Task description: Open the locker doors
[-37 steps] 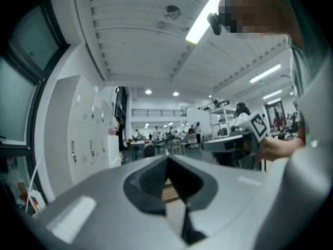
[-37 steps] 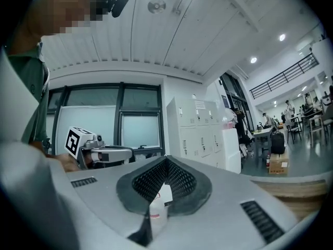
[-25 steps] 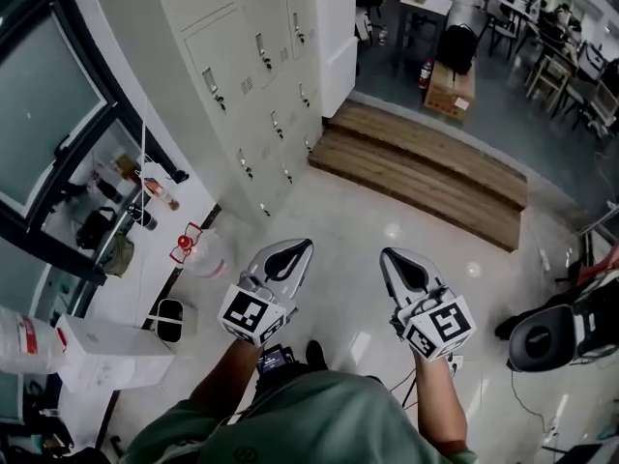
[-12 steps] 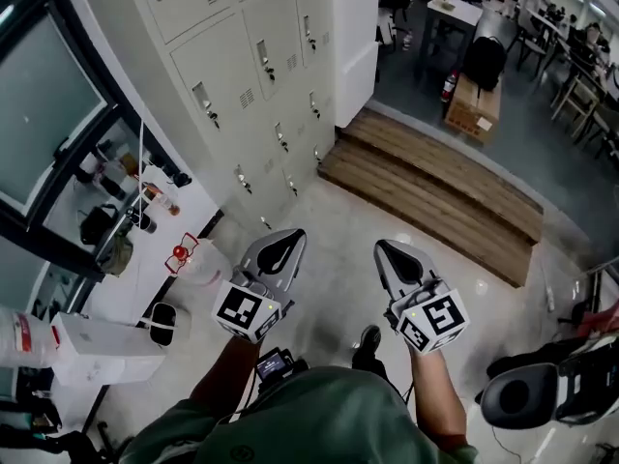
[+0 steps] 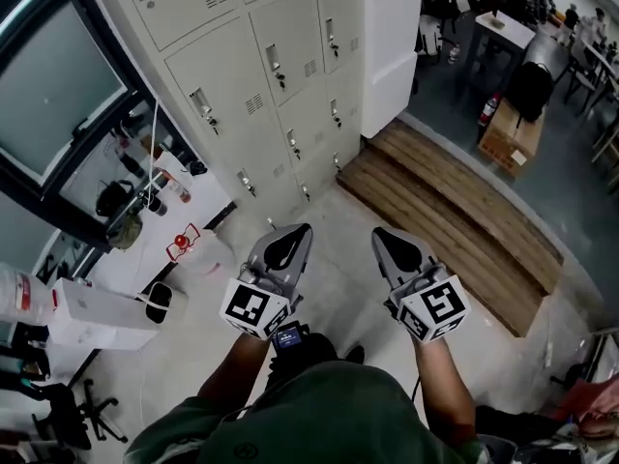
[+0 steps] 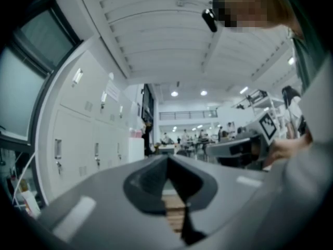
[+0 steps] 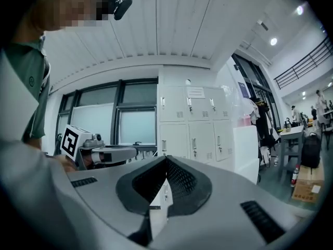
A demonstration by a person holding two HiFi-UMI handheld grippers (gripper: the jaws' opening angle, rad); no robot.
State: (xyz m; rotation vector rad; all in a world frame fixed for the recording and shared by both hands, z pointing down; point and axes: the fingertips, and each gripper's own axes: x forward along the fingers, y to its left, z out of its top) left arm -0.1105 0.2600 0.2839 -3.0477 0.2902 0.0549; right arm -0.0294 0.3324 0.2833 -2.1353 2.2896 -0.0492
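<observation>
A bank of cream lockers (image 5: 276, 75) stands ahead and to the left, all its doors closed, each with a small handle and lock. The same lockers (image 7: 192, 132) appear in the right gripper view, and the lockers (image 6: 86, 139) line the left side of the left gripper view. My left gripper (image 5: 295, 230) and right gripper (image 5: 385, 234) are held side by side over the floor, well short of the lockers. Both are shut, tips meeting, with nothing between them.
Wooden steps (image 5: 455, 220) run along the floor to the right of the lockers. A white table (image 5: 121, 307) with bottles and a box stands at the left under a window. A white cabinet (image 5: 392, 37) adjoins the lockers. Desks, chairs and people fill the far room.
The lockers and wooden steps have shifted right and grown larger in the head view as the person walks closer. Both grippers keep the same shut pose.
</observation>
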